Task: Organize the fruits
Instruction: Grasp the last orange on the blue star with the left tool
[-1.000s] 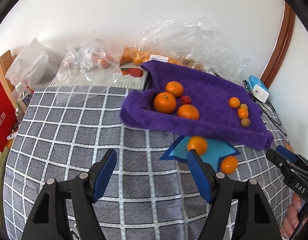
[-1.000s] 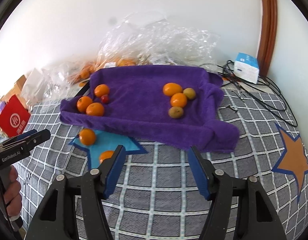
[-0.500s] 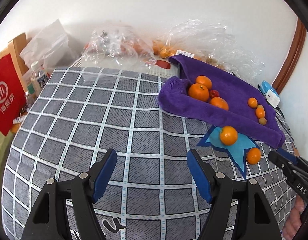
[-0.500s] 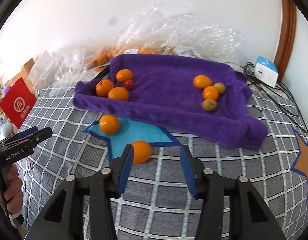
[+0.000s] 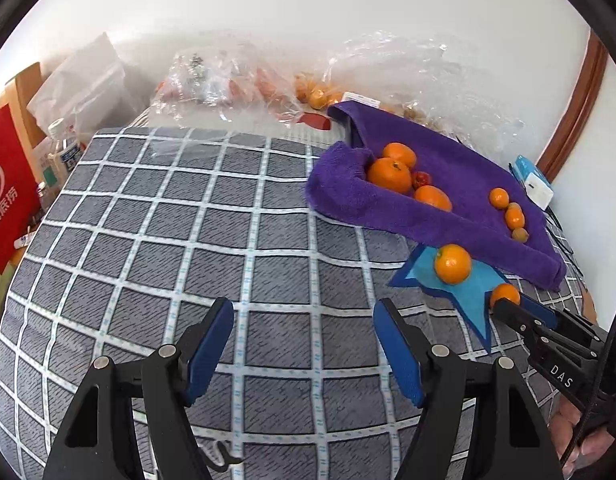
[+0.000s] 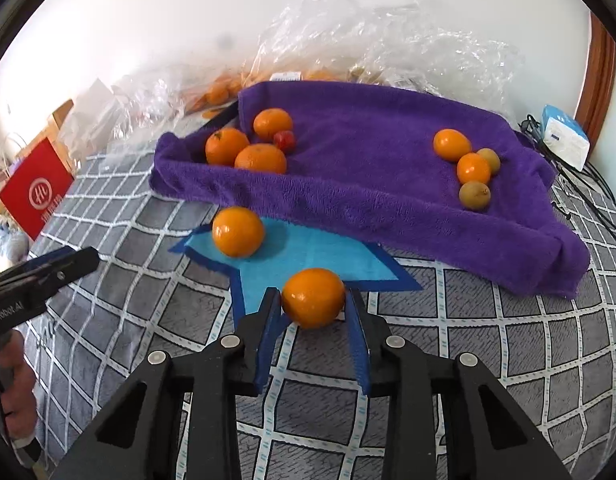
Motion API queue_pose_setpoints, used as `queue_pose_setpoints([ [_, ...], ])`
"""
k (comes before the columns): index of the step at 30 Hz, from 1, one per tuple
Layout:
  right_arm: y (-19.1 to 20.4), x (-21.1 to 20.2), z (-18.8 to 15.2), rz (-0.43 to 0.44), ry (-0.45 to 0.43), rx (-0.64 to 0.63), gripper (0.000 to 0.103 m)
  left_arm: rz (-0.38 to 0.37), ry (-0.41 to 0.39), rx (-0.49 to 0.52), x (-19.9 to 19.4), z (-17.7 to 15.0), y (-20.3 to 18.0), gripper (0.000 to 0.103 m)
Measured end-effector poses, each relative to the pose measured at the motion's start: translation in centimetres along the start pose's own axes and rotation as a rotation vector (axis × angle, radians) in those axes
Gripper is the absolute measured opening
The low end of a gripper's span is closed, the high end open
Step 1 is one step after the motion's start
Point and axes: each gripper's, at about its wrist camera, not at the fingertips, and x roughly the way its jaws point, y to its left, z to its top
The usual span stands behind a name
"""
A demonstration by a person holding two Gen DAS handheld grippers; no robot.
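Note:
A purple towel (image 6: pixel 372 168) lies on the checked bedcover and holds three oranges with a small red fruit (image 6: pixel 284 140) at its left, and small orange and brownish fruits (image 6: pixel 472 168) at its right. Two oranges lie in front of it on a blue star patch (image 6: pixel 308 256). My right gripper (image 6: pixel 312 304) has its blue pads on both sides of the nearer orange (image 6: pixel 312 297), which rests on the cover. The other loose orange (image 6: pixel 237 231) lies to its left. My left gripper (image 5: pixel 303 320) is open and empty over bare cover, left of the towel (image 5: pixel 460 200).
Clear plastic bags (image 6: pixel 388 52) with more fruit lie behind the towel against the wall. A white-blue box (image 6: pixel 564 142) and black cables sit at the right. A red bag (image 5: pixel 7 192) and bottles stand off the left edge.
My right gripper moved forward and narrowed its jaws around the near orange. My left gripper swung left, away from the towel, and stayed open.

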Motion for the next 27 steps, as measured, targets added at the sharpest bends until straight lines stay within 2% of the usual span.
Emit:
queue_pose_setpoints([
  [5, -1.5, -1.2, 0.0, -0.035, -0.02, 0.0, 0.033, -0.038, 0.016, 0.024, 1.0, 0.7, -2.5, 0.07],
  [17, -8.8, -3.6, -0.9, -0.131, -0.029, 0.081, 0.033, -0.107, 0.062, 0.109, 4.1, 1.6, -9.6, 0.07],
  [22, -10.7, -3.6, -1.5, -0.137, -0.028, 0.122, 0.033, -0.102, 0.072, 0.105, 5.3, 1.8, -11.1, 0.07],
  [27, -11.6, -3.3, -2.0, -0.073, -0.035, 0.194, 0.033, -0.076, 0.052, 0.093, 6.2, 1.5, -11.2, 0.059],
])
